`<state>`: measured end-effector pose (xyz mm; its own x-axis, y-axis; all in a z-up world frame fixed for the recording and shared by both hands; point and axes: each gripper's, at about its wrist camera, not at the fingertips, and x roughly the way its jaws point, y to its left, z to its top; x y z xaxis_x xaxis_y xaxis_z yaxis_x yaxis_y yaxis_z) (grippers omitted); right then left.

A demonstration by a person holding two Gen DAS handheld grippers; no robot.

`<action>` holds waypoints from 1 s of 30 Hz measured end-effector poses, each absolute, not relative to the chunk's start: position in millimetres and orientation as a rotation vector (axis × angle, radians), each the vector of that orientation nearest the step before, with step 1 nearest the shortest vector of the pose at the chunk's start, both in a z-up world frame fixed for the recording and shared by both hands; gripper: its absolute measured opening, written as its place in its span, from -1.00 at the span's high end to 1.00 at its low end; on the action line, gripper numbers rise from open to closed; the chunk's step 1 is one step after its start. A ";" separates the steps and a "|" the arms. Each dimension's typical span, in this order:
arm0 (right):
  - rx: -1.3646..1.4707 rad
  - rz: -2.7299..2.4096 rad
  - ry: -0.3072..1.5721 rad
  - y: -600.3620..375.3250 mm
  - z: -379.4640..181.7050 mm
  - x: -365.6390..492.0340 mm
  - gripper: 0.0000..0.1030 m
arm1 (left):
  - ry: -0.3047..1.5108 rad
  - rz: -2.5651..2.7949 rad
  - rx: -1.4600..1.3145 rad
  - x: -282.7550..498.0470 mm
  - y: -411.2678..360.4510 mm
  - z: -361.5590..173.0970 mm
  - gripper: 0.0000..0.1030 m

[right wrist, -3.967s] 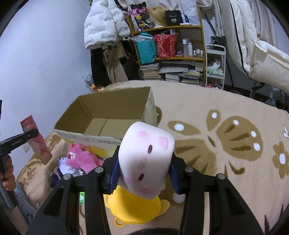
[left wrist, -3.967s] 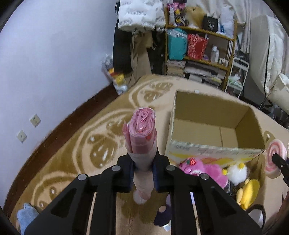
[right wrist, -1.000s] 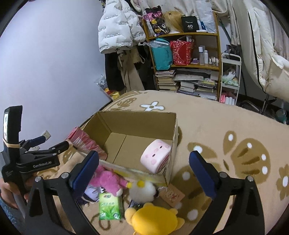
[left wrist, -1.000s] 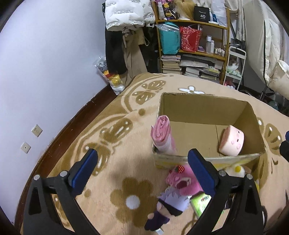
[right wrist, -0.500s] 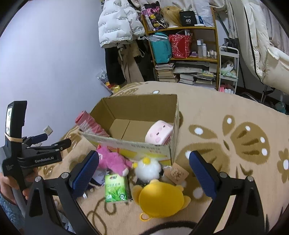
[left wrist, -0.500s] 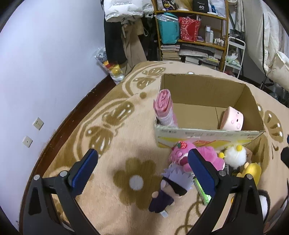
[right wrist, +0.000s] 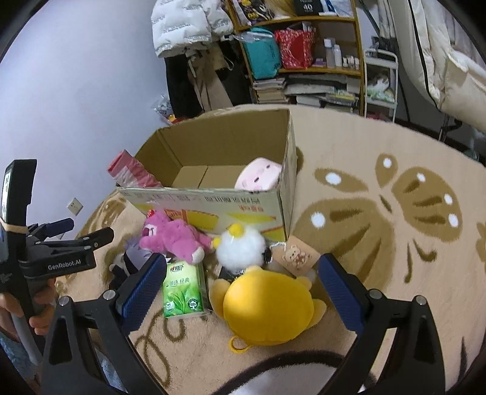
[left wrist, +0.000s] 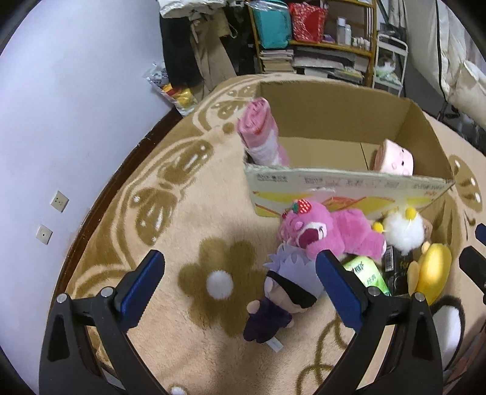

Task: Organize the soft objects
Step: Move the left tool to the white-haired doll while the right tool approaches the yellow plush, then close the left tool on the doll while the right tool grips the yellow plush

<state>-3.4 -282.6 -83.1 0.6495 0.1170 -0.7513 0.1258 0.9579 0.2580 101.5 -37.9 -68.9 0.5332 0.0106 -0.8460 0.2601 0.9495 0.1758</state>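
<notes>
An open cardboard box (left wrist: 343,182) (right wrist: 212,200) stands on the carpet. Inside it a pink roll (left wrist: 261,133) (right wrist: 130,173) leans in the left corner and a pink square plush (left wrist: 395,158) (right wrist: 258,174) lies at the right. In front of the box lie a pink bear plush (left wrist: 325,234) (right wrist: 173,235), a white fluffy chick (left wrist: 402,231) (right wrist: 241,249), a yellow plush (left wrist: 429,270) (right wrist: 267,307), a purple-haired doll (left wrist: 282,291) and a green tissue pack (right wrist: 182,287). My left gripper (left wrist: 240,285) is open above the doll. My right gripper (right wrist: 240,288) is open above the yellow plush.
A shelf (right wrist: 303,54) with bags, books and bottles stands at the back, with coats (right wrist: 188,27) hanging beside it. A small tag with a bear picture (right wrist: 299,253) lies by the box. The wall (left wrist: 60,121) runs along the left of the patterned carpet (right wrist: 395,212).
Both grippers have let go of the pink roll and the pink square plush, which now lie in the box. Both have pulled back and lowered toward the toys in front of the box.
</notes>
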 end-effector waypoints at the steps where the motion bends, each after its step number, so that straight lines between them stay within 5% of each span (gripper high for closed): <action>1: 0.310 -0.008 0.875 -283.4 -85.9 -2.2 -1.00 | 1.010 -0.163 0.299 101.6 -40.2 -71.7 -0.92; 30: 0.432 -0.058 1.016 -304.5 -142.8 16.3 -1.00 | 1.184 -0.231 0.305 117.0 -56.3 -116.2 -0.92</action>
